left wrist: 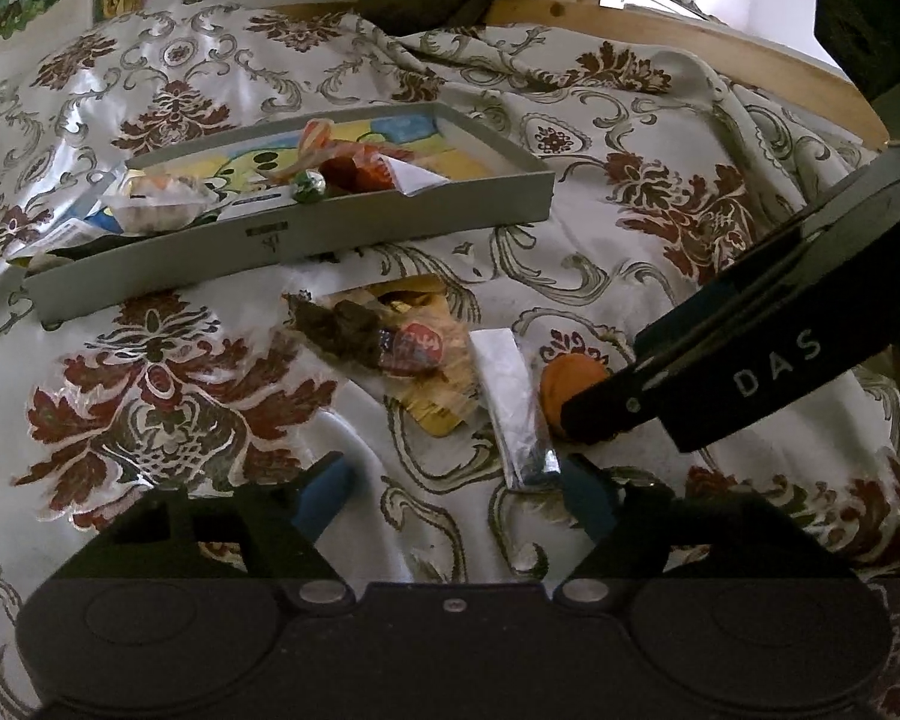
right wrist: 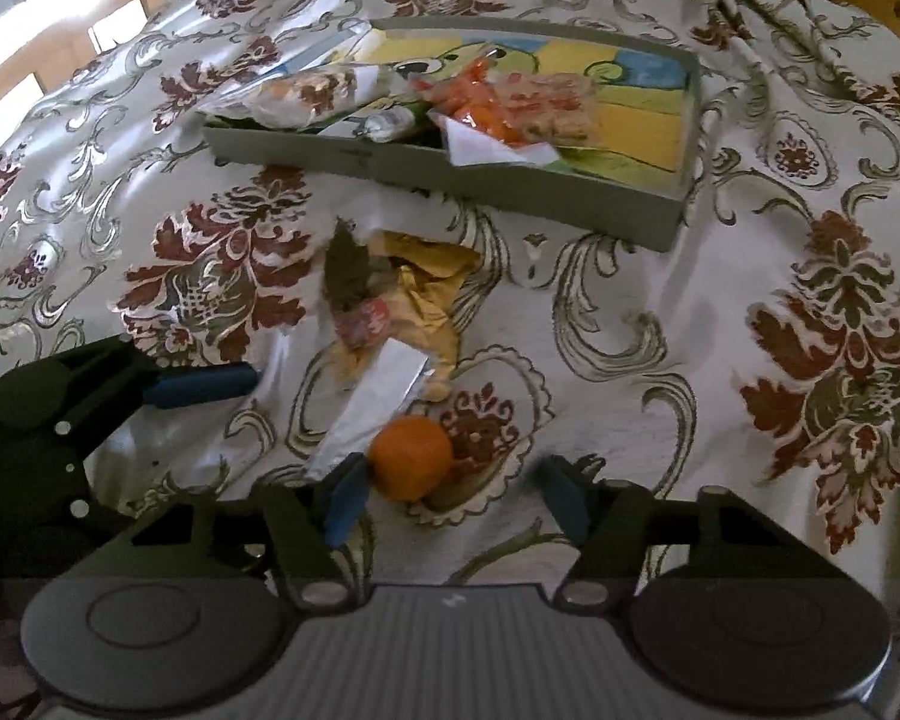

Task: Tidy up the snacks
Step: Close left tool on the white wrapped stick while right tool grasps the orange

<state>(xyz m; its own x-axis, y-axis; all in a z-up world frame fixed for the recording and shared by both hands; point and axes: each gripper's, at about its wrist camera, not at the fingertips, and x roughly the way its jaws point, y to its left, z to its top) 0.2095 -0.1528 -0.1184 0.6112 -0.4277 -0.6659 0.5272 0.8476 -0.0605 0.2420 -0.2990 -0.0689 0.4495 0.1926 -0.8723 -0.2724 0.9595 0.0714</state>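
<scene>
One grey tray (left wrist: 402, 213) lies toward the far edge of the patterned cloth (right wrist: 660, 360), holding several wrapped snacks too jumbled to count. On the cloth before its near wall: one orange round snack (right wrist: 411, 459), one silver bar (right wrist: 378, 405), one crumpled wrapper pile (right wrist: 402, 300), contents unclear. Right gripper (right wrist: 450, 495) spread wide, empty, low over the cloth, the orange snack just inside its left finger; left gripper (left wrist: 456, 489) likewise agape, empty, beside the bar's near end.

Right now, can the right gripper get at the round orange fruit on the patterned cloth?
Probably yes. The right gripper is open, and the round orange fruit lies just ahead, close to its left finger, with nothing covering it. The silver foil-wrapped bar lies right beside the fruit and might get nudged.
</scene>
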